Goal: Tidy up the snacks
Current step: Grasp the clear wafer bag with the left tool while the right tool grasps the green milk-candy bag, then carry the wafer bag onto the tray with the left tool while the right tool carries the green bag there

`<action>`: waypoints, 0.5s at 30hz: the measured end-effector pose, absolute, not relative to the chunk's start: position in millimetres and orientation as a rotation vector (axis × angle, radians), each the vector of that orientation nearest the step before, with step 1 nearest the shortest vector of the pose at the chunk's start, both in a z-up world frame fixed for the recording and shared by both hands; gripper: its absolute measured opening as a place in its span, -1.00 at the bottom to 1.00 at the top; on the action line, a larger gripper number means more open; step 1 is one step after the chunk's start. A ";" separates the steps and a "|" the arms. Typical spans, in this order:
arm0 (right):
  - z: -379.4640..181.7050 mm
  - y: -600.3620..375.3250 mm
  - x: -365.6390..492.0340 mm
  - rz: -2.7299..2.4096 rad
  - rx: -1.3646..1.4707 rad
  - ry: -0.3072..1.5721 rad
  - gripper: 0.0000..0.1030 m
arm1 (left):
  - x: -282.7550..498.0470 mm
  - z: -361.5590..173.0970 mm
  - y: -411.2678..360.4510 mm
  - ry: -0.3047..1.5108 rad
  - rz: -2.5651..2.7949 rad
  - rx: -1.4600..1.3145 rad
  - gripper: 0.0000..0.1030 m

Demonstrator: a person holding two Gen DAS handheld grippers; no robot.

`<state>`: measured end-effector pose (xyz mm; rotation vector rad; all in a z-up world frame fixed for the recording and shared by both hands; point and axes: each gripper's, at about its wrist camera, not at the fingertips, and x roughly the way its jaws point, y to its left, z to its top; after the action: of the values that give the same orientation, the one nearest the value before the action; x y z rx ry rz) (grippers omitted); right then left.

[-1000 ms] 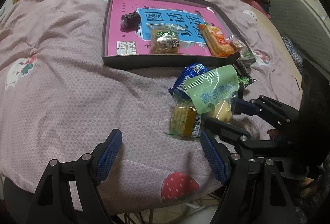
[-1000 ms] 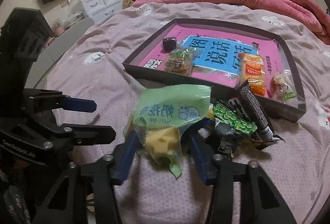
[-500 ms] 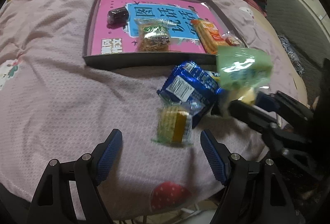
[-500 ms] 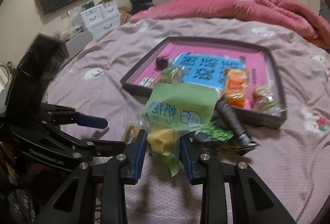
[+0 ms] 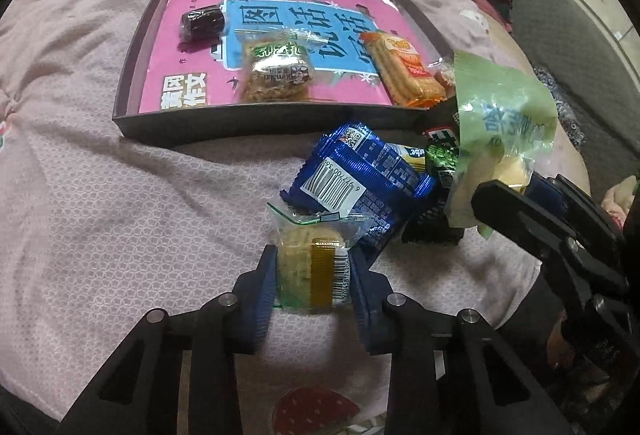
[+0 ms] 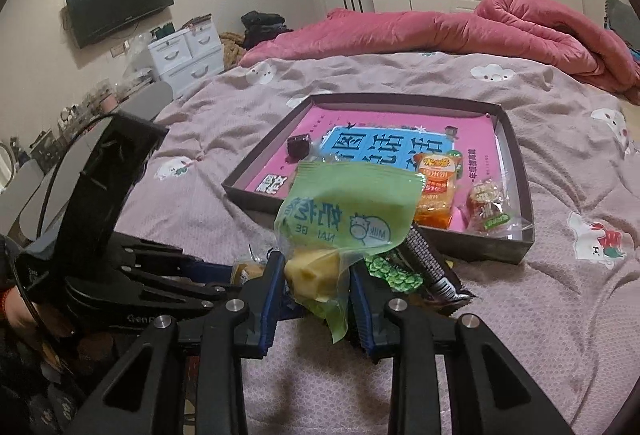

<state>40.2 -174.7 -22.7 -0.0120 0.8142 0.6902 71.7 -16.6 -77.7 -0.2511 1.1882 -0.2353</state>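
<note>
Four snacks lie in the tray (image 5: 132, 91) at twelve o'clock, the right gripper (image 6: 316, 299) grips the green packet (image 6: 348, 211), and the left gripper (image 5: 314, 283) is closing on a yellow biscuit (image 5: 310, 271); three packets remain on the bed.

The left hand-held gripper (image 5: 314, 277), wide open earlier, is closing around the yellow-green biscuit packet (image 5: 310, 271)

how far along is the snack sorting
Done: four snacks lie in the tray. In hand: the right gripper holds the green milk-candy bag; the left gripper's jaws are closing on a small cracker pack. Left: the blue packet and dark wrappers beside it.
</note>
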 end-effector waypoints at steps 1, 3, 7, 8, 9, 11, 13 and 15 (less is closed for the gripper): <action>-22.0 -176.0 40.3 0.688 -0.006 0.811 -0.37 | 70.9 -76.1 -15.3 1.182 -0.234 -0.257 -0.33; -20.2 -178.1 41.0 0.684 0.005 0.802 -0.37 | 69.3 -70.9 -12.5 1.164 -0.234 -0.265 -0.33; -16.7 -182.0 43.1 0.678 0.024 0.784 -0.37 | 61.3 -57.3 -4.5 1.111 -0.210 -0.252 -0.33; -16.0 -182.7 43.5 0.676 0.027 0.781 -0.37 | 60.3 -53.3 -1.3 1.097 -0.204 -0.255 -0.33; -15.3 -182.9 44.1 0.676 0.029 0.777 -0.37 | 59.7 -50.4 1.8 1.087 -0.197 -0.261 -0.33; -13.7 -183.6 45.3 0.672 0.028 0.765 -0.37 | 58.7 -45.5 7.9 1.072 -0.185 -0.276 -0.33; -12.2 -183.9 45.7 0.669 0.026 0.755 -0.37 | 58.6 -40.7 14.3 1.054 -0.169 -0.291 -0.33; -10.7 -184.5 46.2 0.666 0.028 0.746 -0.37 | 58.4 -36.7 19.0 1.039 -0.160 -0.301 -0.33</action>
<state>46.2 -184.5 -10.7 0.0285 0.7458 0.6662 58.4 19.0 -36.7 -0.3006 1.0393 -0.1598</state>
